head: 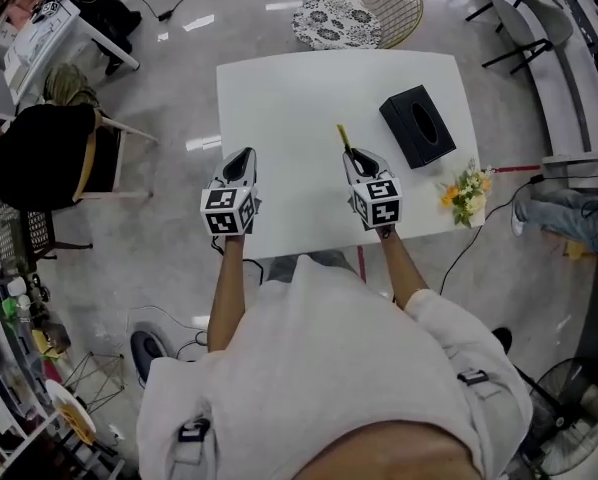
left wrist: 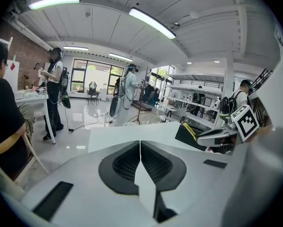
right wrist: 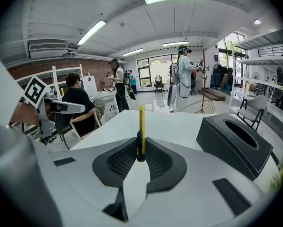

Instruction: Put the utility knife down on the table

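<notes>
Closest to you, your left gripper (head: 241, 158) hangs at the near left edge of the white table (head: 279, 98). In the left gripper view its jaws are pressed together with nothing between them. Your right gripper (head: 358, 159) is level with it, over the near middle of the table and well apart from the left one. Its jaws are clamped on the utility knife (right wrist: 141, 125), gripping the black rear end. The thin yellow body sticks out past the jaw tips, edge-on, pointing away from you. From the head view the utility knife (head: 344, 138) is in the air over the tabletop, not lying on it.

Further out, to the right of the knife, a black tissue box (head: 418, 125) sits on the table with its oval slot facing up. A small bunch of yellow and white flowers (head: 467, 192) lies at the table's right edge, nearer you than the box. Past the far edge stands a gold wire chair (head: 391, 8) with a patterned cushion (head: 335, 19).
</notes>
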Tool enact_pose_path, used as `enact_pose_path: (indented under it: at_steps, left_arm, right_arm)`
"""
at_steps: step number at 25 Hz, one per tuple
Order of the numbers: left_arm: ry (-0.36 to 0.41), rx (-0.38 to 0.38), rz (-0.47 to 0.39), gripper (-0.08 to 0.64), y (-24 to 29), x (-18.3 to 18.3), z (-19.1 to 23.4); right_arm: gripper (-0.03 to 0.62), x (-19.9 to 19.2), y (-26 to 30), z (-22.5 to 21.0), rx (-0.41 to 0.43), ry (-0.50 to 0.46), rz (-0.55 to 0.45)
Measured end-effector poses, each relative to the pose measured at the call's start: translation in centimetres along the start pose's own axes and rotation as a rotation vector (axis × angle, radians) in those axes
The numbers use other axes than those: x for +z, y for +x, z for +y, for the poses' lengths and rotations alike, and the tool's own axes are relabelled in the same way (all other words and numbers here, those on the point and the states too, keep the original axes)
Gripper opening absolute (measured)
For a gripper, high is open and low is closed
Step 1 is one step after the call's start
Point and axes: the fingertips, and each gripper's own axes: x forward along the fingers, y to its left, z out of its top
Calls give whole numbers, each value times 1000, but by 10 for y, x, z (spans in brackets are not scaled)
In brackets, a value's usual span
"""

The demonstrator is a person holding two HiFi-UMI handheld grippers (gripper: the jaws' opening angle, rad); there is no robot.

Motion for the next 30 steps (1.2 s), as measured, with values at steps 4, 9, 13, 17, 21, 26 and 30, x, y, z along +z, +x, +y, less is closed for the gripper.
enact_pose_path:
  at_steps: [4, 9, 13, 17, 21, 26, 30]
  left_arm:
    - [3, -18, 42, 23, -3, -22, 1]
    - [-13, -32, 87, 23, -4, -49, -3]
    - [-24, -43, 115, 23, -6, -66, -8]
    - [-39, -47, 141, 23, -8, -82, -9]
    - [-56, -45, 165, 23, -10, -98, -9]
    - [-74, -39, 184, 23, -13, -109, -10]
    - [-82, -36, 185, 23, -12, -110, -10]
  right_arm:
    - [72, -28, -6, 7, -8, 17, 50]
    - [72, -59, -13, 9, -16, 35, 105]
    - [72, -79, -19, 11, -18, 43, 143]
    - [72, -95, -23, 13, -18, 51, 175]
    - [72, -109, -22, 17, -13, 64, 205]
    - [72, -113, -13, 21, 3, 63, 218]
    - [72, -102, 0, 19, 12, 55, 209]
